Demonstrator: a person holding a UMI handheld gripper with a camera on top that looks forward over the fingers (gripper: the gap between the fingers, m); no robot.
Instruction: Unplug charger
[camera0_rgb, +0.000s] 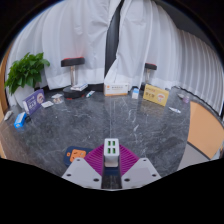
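A small white charger block (111, 150) with several greenish ports on its face sits between my two fingers. My gripper (111, 158) is shut on it, and the magenta pads (96, 158) press on both its sides. It is held over a dark marbled table (110, 120). No socket or cable shows; the lower part of the charger is hidden between the fingers.
An orange and blue flat item (76, 154) lies just left of the fingers. Beyond them stand a purple box (35, 101), a blue box (118, 88) and a yellow box (155, 94). A potted plant (25, 72) is at the far left. White curtains hang behind.
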